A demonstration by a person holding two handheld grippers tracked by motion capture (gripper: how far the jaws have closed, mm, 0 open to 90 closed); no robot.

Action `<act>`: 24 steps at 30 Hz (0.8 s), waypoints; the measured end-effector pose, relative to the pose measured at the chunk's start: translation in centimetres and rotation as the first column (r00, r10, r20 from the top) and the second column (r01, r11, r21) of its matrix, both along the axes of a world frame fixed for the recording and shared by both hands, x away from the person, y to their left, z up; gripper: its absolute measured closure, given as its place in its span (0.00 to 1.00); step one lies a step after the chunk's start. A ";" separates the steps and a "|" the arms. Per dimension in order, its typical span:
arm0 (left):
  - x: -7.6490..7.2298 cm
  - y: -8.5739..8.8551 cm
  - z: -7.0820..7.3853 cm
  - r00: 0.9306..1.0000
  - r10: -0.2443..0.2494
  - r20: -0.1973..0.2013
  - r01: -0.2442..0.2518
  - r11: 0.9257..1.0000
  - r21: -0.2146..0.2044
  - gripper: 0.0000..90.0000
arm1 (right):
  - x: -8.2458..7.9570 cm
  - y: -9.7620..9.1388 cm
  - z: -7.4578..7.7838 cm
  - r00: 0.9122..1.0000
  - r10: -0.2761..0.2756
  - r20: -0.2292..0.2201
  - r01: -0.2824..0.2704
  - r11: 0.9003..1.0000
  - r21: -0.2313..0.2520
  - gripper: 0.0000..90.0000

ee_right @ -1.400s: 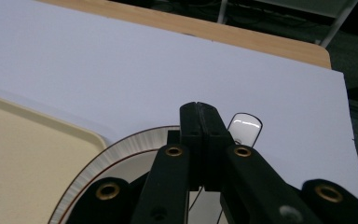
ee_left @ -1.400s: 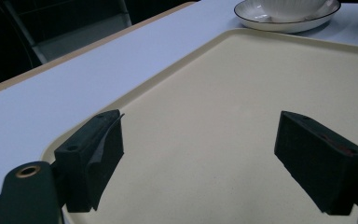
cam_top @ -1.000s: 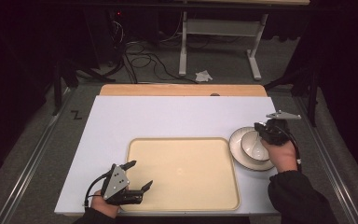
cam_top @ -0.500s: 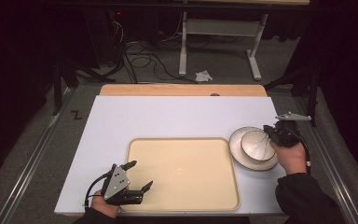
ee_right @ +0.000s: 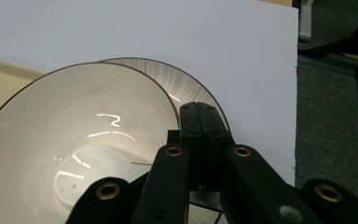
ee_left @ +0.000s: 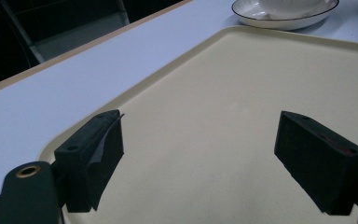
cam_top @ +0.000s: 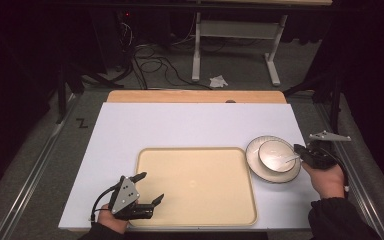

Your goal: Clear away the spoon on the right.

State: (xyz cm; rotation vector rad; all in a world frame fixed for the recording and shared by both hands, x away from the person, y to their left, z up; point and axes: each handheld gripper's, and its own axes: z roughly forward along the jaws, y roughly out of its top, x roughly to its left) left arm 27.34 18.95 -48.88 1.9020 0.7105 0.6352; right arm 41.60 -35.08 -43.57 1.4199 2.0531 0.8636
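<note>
Right gripper (cam_top: 304, 154) fingers are clamped on the bowl (cam_top: 276, 156) rim, lifting it clear of the plate (cam_top: 258, 172); left gripper (cam_top: 147, 189) gapes empty over the tray (cam_top: 200, 200).

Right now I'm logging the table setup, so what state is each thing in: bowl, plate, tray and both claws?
Bowl: upright, sitting in the plate, its rim pinched by the right claw.
Plate: flat on the white table, just right of the tray.
Tray: flat, nothing on it.
Right claw: shut on the bowl.
Left claw: open, jaws apart over the tray's near left corner, holding nothing.
</note>
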 end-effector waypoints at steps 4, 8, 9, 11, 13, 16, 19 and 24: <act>0.0 0.0 0.0 1.000 0.002 0.001 -0.002 1.000 -0.001 0.18 | -1.1 -0.4 0.0 1.000 0.002 0.000 -0.002 1.000 0.012 1.00; 0.0 0.0 0.0 1.000 0.004 0.000 -0.004 1.000 -0.001 0.18 | -2.3 -0.6 -0.1 1.000 0.011 0.005 -0.011 1.000 0.024 1.00; 0.0 0.0 0.0 1.000 0.004 0.002 -0.004 1.000 0.000 0.18 | -2.5 -0.6 -0.1 1.000 0.013 0.007 -0.014 1.000 0.024 1.00; -0.1 0.0 0.0 1.000 0.005 0.006 -0.005 1.000 0.002 0.18 | -2.8 -0.6 -0.1 1.000 0.014 0.006 -0.014 0.999 0.032 1.00; -0.1 0.0 0.0 1.000 0.005 0.004 -0.005 1.000 0.000 0.18 | -3.5 -0.6 -0.3 1.000 0.025 0.004 -0.025 0.999 0.046 1.00; 0.0 0.0 0.0 1.000 0.006 0.000 -0.006 1.000 0.000 0.18 | -3.8 -0.6 -0.3 1.000 0.030 0.010 -0.030 0.998 0.055 1.00; 0.0 0.0 0.0 1.000 0.006 0.000 -0.006 1.000 0.001 0.18 | -3.8 -0.8 0.0 0.999 0.025 0.026 -0.027 0.998 0.062 1.00; 0.0 0.1 0.0 1.000 0.009 -0.002 -0.009 1.000 0.000 0.18 | -3.6 -1.5 -0.2 1.000 -0.002 0.022 0.000 0.998 0.060 1.00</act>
